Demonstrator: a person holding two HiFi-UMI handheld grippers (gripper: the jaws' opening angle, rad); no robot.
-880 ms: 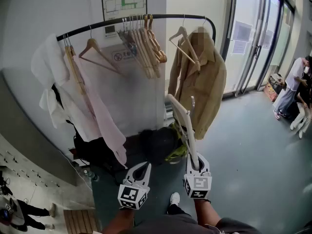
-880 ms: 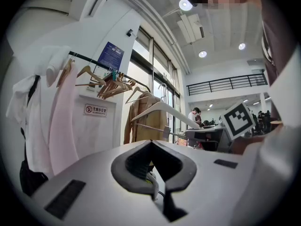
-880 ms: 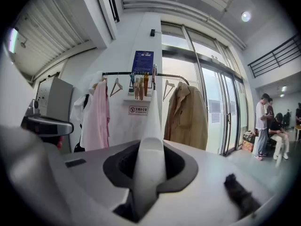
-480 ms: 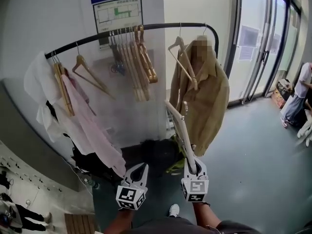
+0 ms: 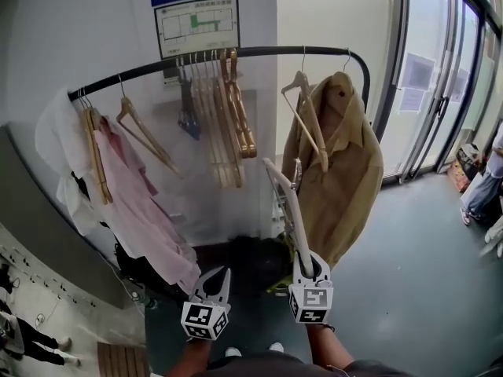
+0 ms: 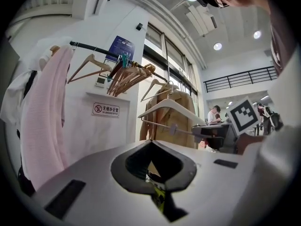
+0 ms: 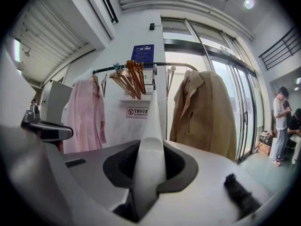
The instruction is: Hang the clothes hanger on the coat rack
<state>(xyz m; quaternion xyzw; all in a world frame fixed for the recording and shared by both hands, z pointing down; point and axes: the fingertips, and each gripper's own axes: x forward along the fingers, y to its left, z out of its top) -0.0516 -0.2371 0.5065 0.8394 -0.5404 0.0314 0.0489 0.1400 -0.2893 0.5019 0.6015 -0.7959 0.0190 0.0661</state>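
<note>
your right gripper (image 5: 310,265), low and just right of centre in the head view, has its jaws closed on one shoulder end of the white plastic hanger (image 5: 287,206). gripping it by the end leaves the rest standing up and away from you, leaning toward the upper left. that leaves the metal piece near its middle (image 5: 297,171), apparently the hook, free to be offered to the rail. in the right gripper view the white arm fills the gap between the jaws and runs straight up the middle of the frame, which suggests a centred hold.

your left gripper (image 5: 219,276), low and left of centre, has its jaws together with nothing between them. it hangs beside the right one, apart from the hanger, probably kept out of the way since one hand is enough here.

the hanger is not yet on the coat rack's black rail (image 5: 267,51), which arcs across the top of the frame well above the hanger's upper end. the rail is crowded:
- a pink shirt (image 5: 137,210) at left
- a bunch of bare wooden hangers (image 5: 228,120) in the middle
- a tan jacket (image 5: 342,171) at right, with a single wooden hanger (image 5: 310,124) just beside it

the bare stretch between the bunch and that single hanger, above your white one, looks like the natural landing spot. you will likely need to lift and turn the hanger so the hook opens over the rail.
</note>
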